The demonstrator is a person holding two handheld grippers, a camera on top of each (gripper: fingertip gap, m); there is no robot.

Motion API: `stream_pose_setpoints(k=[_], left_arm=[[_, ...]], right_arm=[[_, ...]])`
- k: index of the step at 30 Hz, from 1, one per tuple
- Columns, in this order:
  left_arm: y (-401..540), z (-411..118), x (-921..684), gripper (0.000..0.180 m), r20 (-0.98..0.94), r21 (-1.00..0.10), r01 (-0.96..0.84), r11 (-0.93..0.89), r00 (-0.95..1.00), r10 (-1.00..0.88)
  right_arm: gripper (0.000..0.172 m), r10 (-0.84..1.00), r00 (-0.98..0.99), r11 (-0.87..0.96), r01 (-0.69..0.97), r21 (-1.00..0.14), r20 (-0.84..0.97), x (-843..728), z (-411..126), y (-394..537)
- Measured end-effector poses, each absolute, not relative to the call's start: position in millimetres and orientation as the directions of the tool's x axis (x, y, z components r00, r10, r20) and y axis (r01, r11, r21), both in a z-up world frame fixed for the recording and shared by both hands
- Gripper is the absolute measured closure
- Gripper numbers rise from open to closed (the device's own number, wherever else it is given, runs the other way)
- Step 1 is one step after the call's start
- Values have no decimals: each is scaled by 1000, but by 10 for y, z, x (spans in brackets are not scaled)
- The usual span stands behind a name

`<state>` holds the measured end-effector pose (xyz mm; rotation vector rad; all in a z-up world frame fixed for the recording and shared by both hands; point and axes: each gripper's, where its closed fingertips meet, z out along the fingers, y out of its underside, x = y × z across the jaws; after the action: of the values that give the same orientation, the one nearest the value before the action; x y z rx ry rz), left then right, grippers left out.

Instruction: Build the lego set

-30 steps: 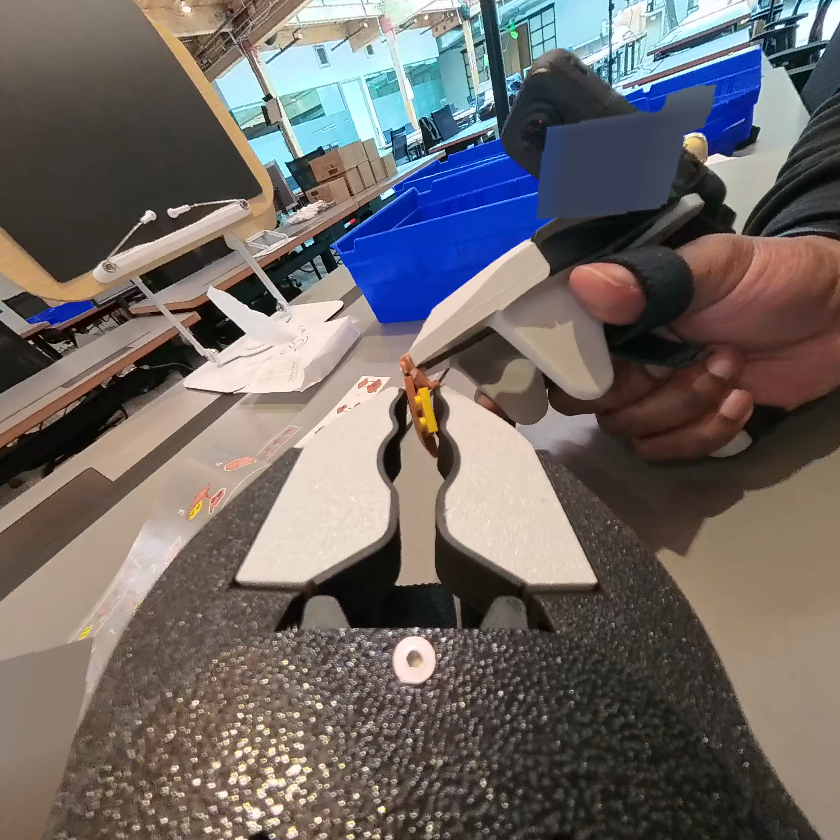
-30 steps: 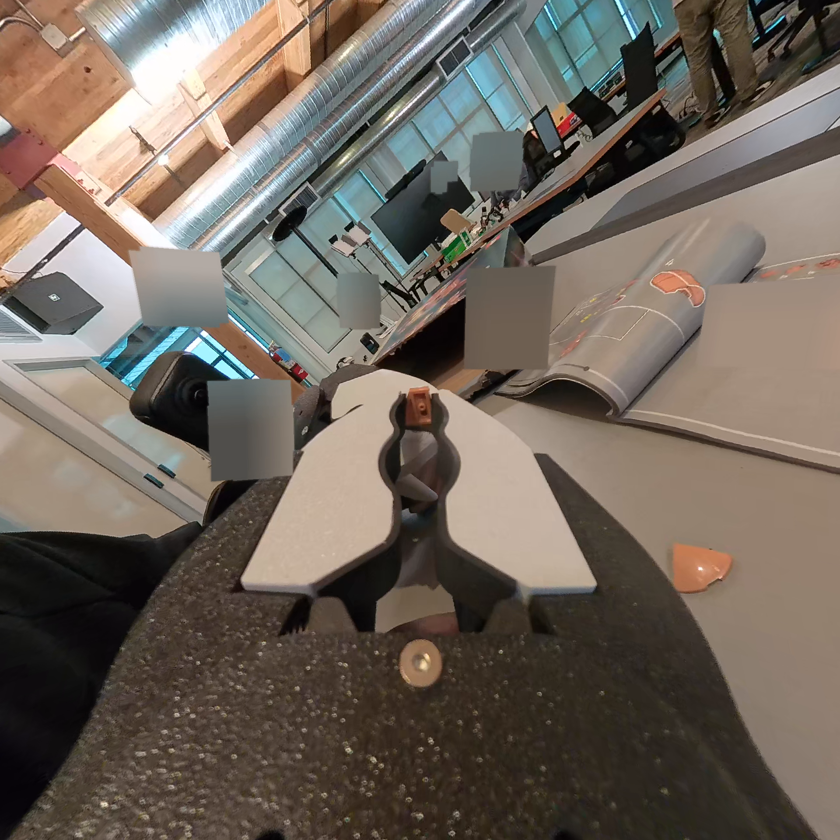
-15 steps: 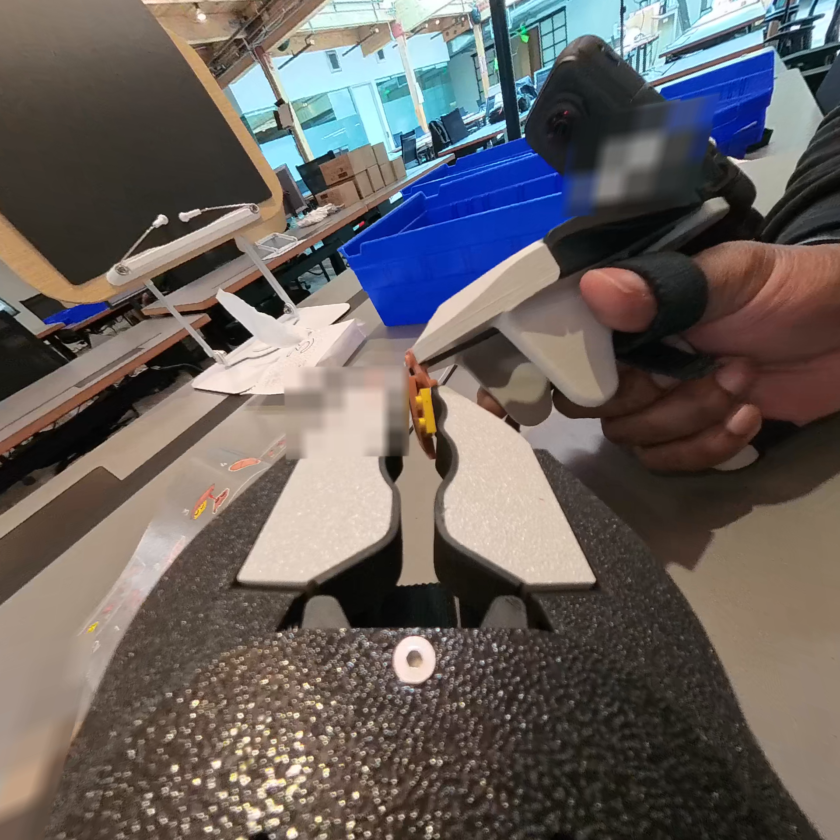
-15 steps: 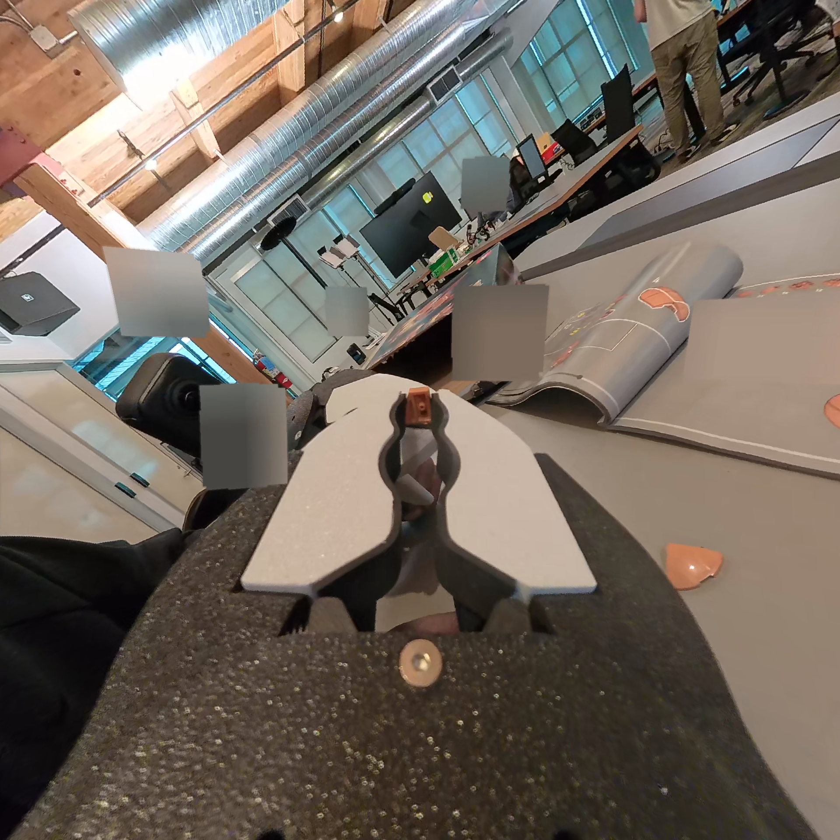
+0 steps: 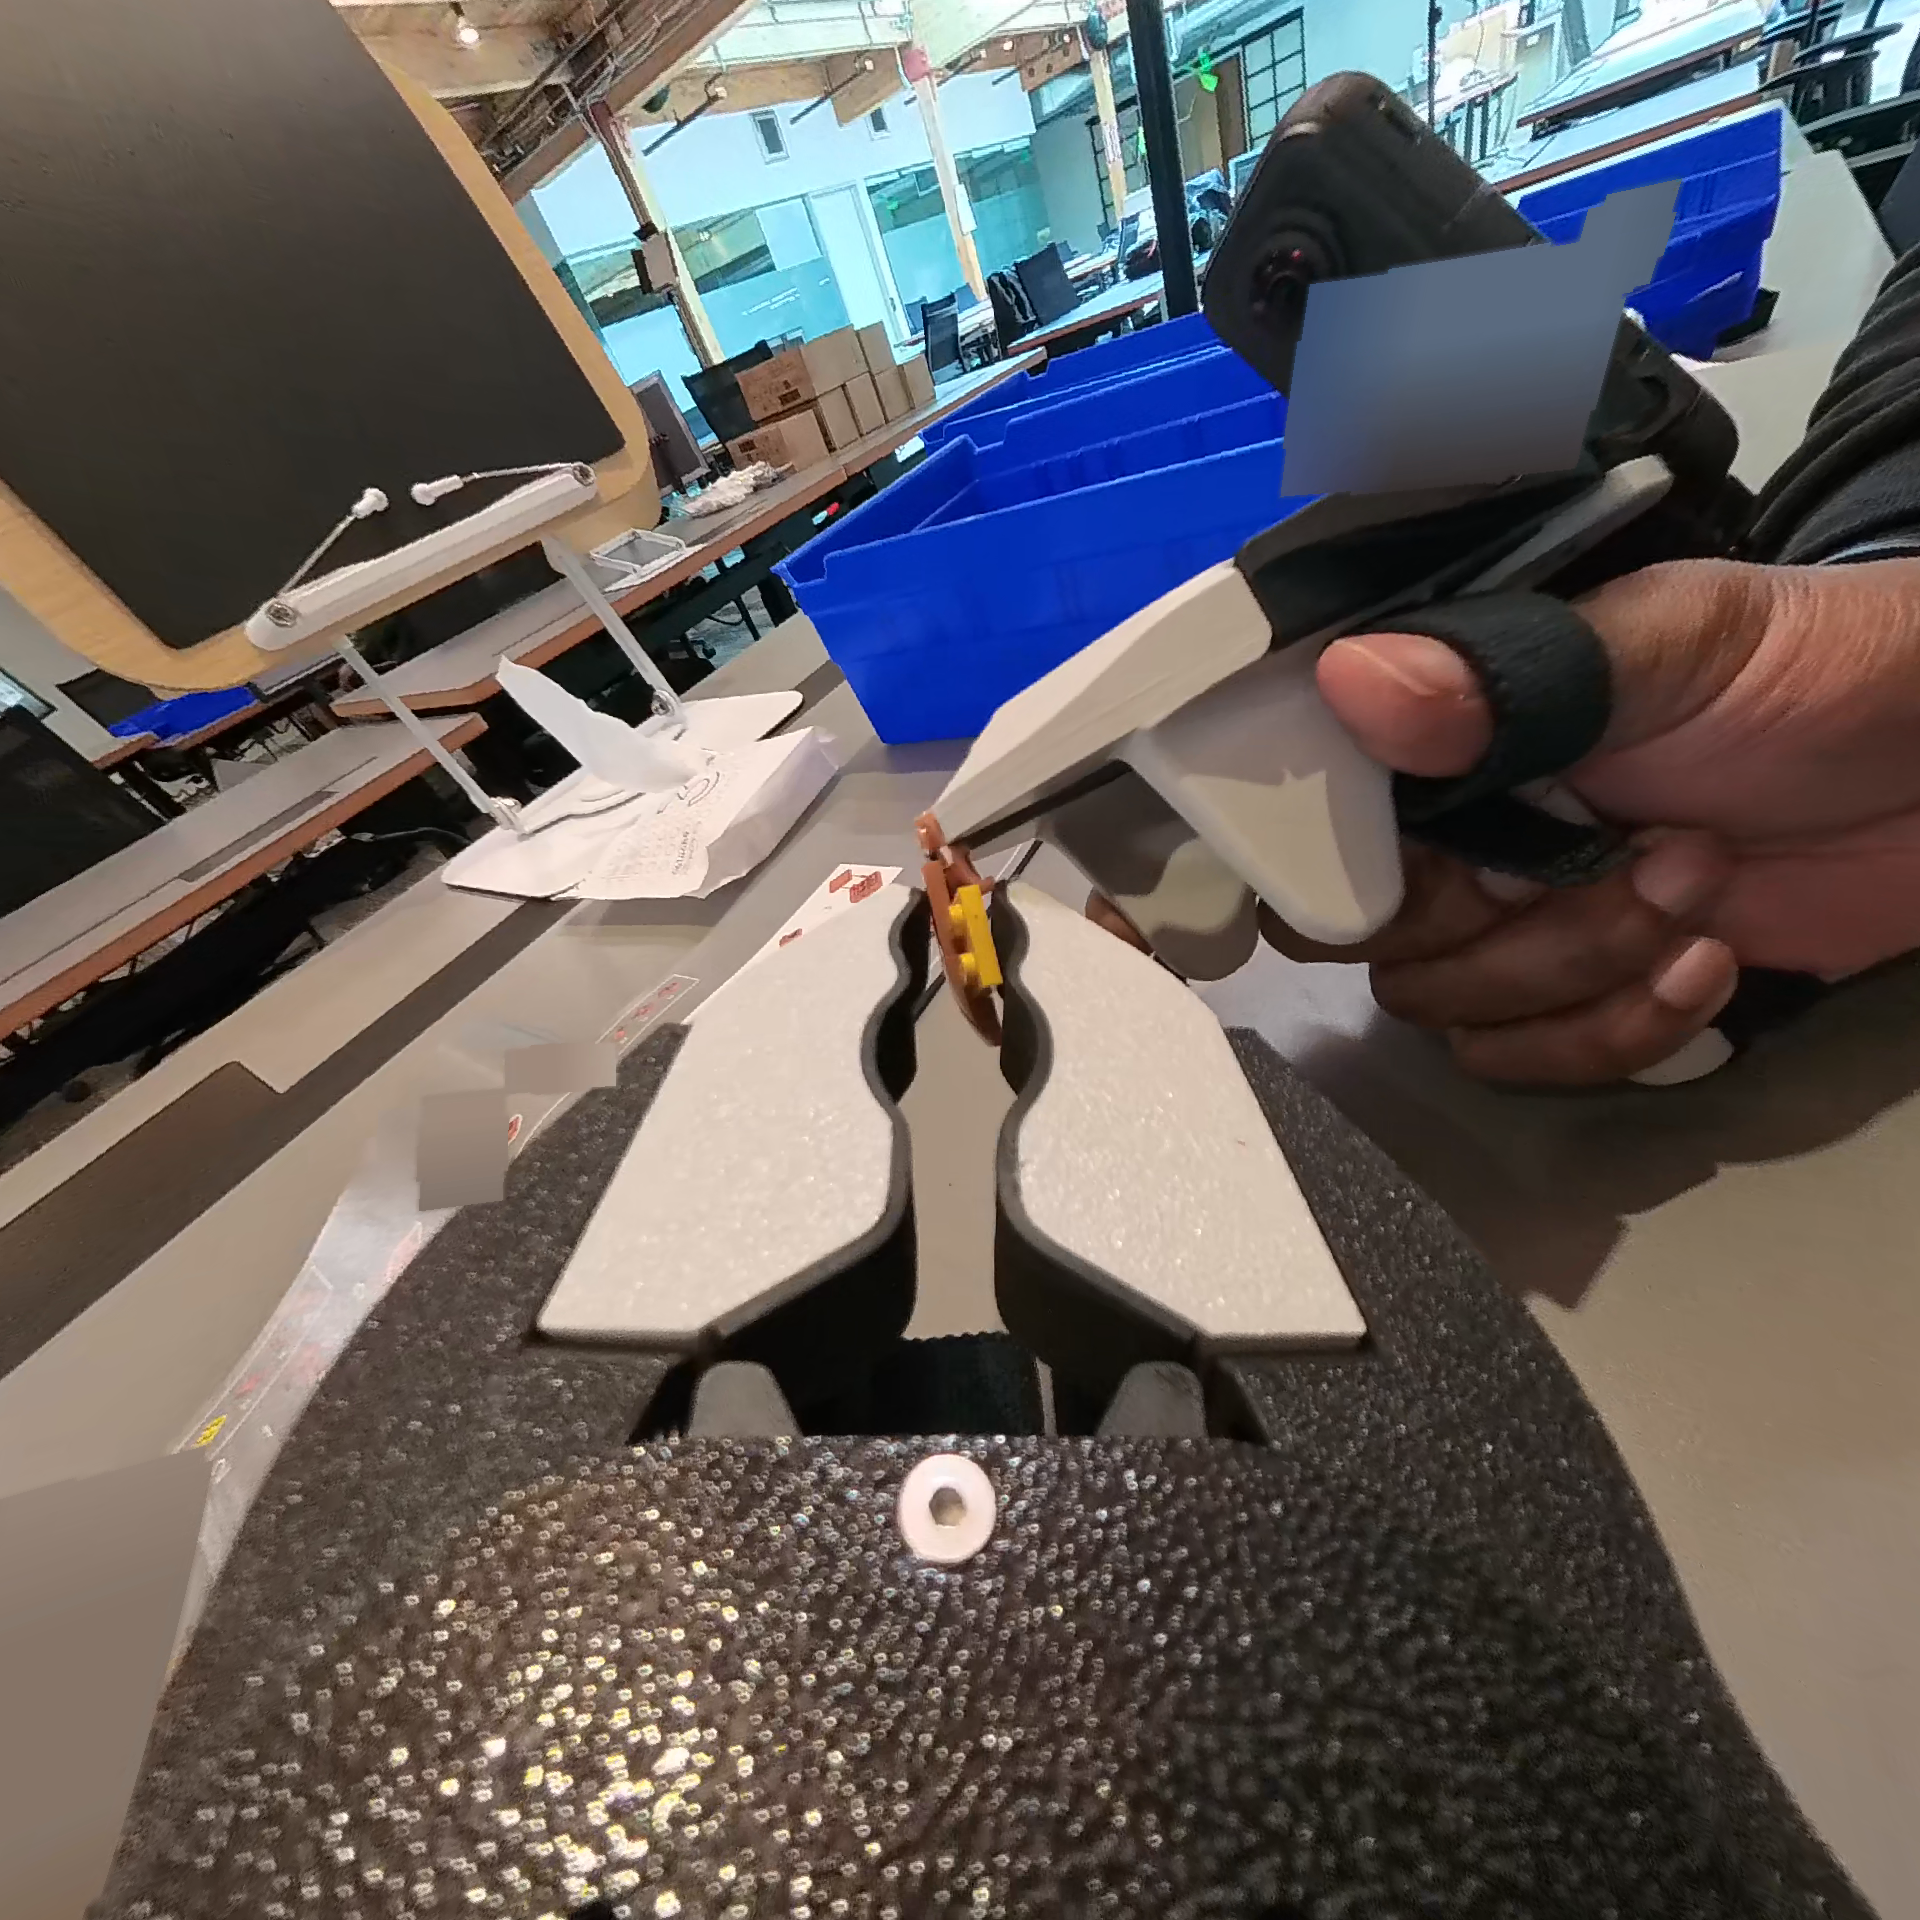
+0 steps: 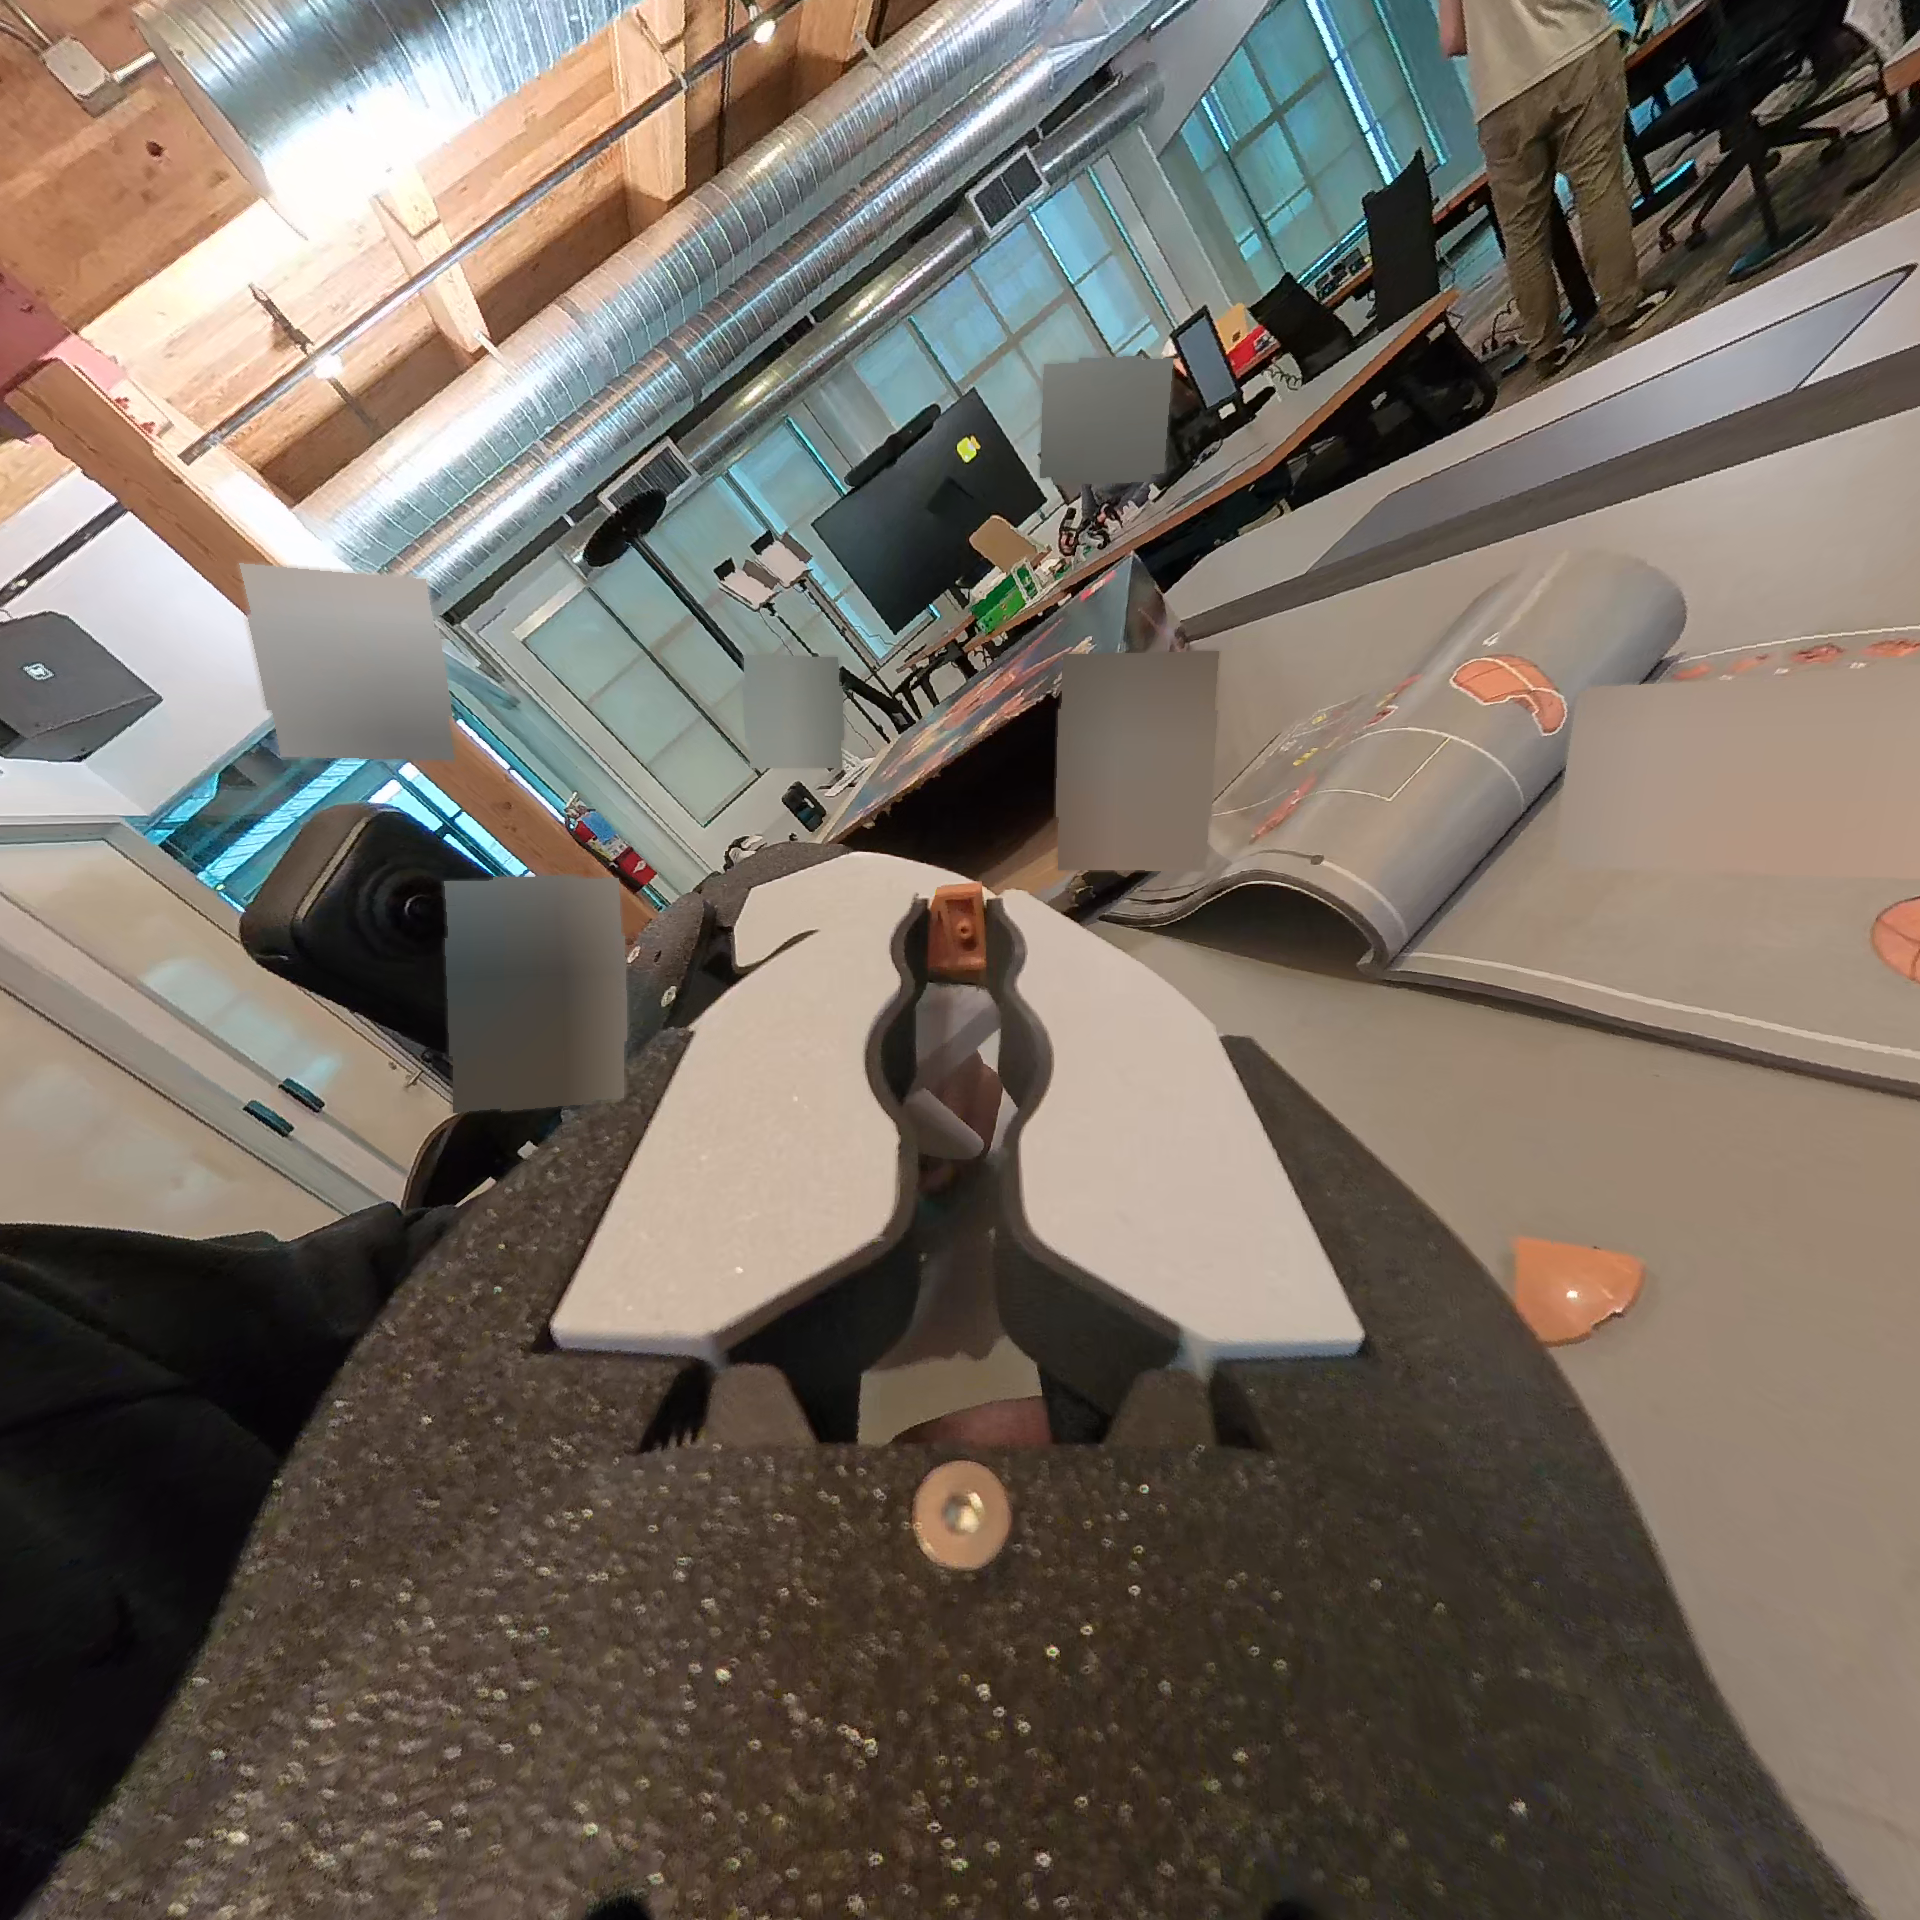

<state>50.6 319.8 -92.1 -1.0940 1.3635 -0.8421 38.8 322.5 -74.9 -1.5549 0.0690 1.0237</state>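
Grey tabletop [image 5: 1714,1351] in an open workshop w/ ducts and timber beams overhead, blue bins [image 5: 1018,582] at the back. Left gripper [image 5: 961,935] sits low over the table, jaws nearly closed, pads pinching a brown flat piece [image 5: 971,997] held on edge w/ a small yellow plate [image 5: 977,935] stuck on its right face. Right gripper [image 6: 958,930] comes in from the right side, held in a hand [image 5: 1662,821], and its tips are clamped on a small orange-brown brick [image 6: 958,930]; that brick meets the top end of the brown piece just above the left fingertips. Both grippers are off the surface, tip to tip. Beside them on the table: an open instruction booklet [image 6: 1455,769], pages curled up, and a loose orange curved piece [image 6: 1574,1288] lying alone near the right gripper. Further back, left side, a white paper bag [image 5: 665,831] under a tilted board on a white stand [image 5: 436,540]. Clear plastic bag [image 5: 301,1340] lies by the left gripper's body.
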Motion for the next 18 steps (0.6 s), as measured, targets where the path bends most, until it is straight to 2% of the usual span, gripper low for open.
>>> stream_pose_setpoints(k=[18], left_arm=[[3199,-911,457,174,-328,-938,-130,321,40,-944]], right_arm=[[162,524,628,-287,-507,-813,-576,346,-736,3205]])
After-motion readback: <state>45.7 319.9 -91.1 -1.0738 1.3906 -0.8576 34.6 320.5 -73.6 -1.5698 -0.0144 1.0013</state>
